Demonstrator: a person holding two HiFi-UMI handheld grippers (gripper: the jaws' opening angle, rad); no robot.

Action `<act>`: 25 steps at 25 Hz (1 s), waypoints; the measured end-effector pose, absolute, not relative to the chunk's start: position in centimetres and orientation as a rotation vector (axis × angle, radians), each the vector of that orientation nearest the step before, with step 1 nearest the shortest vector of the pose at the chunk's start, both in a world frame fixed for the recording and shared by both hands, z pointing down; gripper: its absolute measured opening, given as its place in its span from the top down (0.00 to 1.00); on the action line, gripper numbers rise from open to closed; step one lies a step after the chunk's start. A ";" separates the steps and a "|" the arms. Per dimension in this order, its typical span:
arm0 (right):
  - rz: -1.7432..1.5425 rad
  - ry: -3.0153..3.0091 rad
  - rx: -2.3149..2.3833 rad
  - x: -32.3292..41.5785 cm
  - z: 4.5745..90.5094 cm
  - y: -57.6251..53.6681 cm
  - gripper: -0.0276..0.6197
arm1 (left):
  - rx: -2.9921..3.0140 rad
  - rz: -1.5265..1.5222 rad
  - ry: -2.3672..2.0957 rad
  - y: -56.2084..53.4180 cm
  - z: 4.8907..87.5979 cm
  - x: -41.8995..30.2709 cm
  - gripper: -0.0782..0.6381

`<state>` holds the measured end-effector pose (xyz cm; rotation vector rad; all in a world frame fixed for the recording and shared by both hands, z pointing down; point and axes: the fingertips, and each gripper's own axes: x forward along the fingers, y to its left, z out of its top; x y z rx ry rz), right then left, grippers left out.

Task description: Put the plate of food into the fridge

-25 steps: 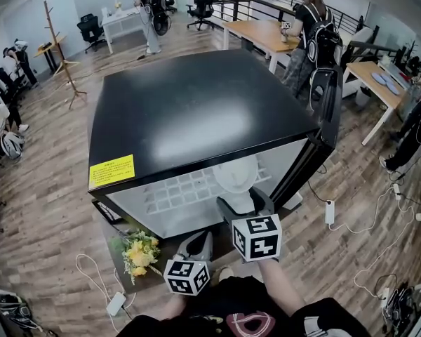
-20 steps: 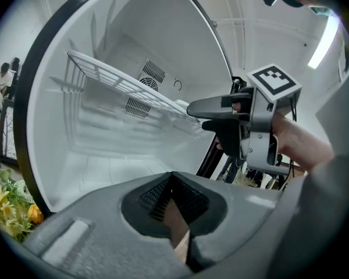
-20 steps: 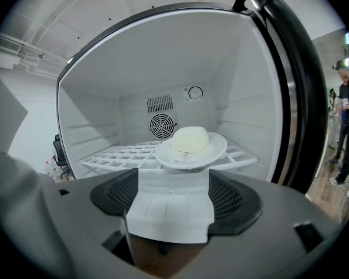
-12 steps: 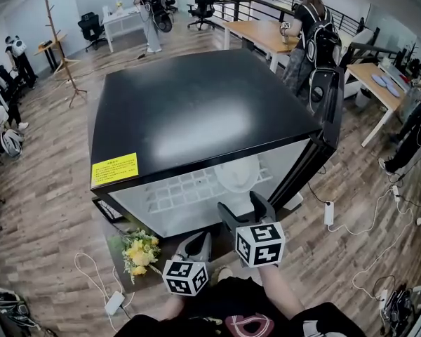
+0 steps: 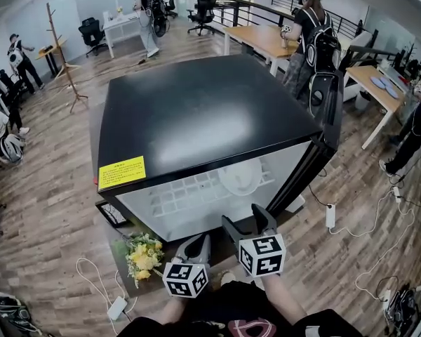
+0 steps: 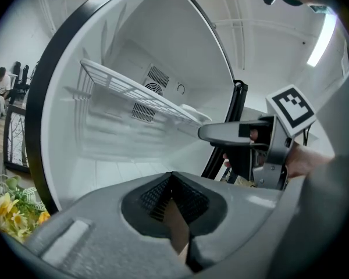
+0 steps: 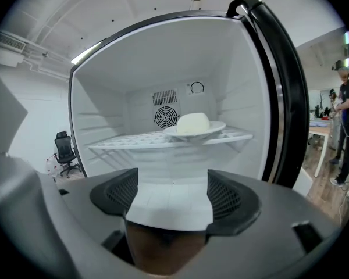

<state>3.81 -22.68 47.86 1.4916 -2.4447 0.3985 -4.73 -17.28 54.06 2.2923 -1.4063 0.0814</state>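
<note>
The left gripper [image 5: 196, 243] is held low before the open fridge [image 5: 196, 111], its jaws closed together on nothing. The plate of food [image 5: 240, 177] is seen resting on the wire shelf [image 7: 134, 139] inside, toward the shelf's right edge, so the placing is judged done. Only the door [image 5: 328, 107] is left to be shut. The right gripper [image 5: 244, 220] is held wide and empty. It has been drawn back from the plate since a second ago, while the plate has stayed put.

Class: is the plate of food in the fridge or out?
In: the plate rests on the wire shelf, clear of the open right gripper.
</note>
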 end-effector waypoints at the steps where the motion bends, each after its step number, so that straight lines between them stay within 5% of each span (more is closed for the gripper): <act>1: 0.397 -2.439 1.491 3.8 48.1 -22.4 0.37 | 2.297 0.076 -1.407 -17.4 53.9 -4.8 0.88; 14: 0.388 -2.375 1.530 3.7 51.3 -18.9 0.38 | 2.301 0.042 -1.460 -15.8 53.2 -6.2 0.88; 25: 0.320 -2.317 1.580 4.9 52.7 -16.7 0.54 | 2.324 0.041 -1.460 -14.6 53.4 -5.8 0.88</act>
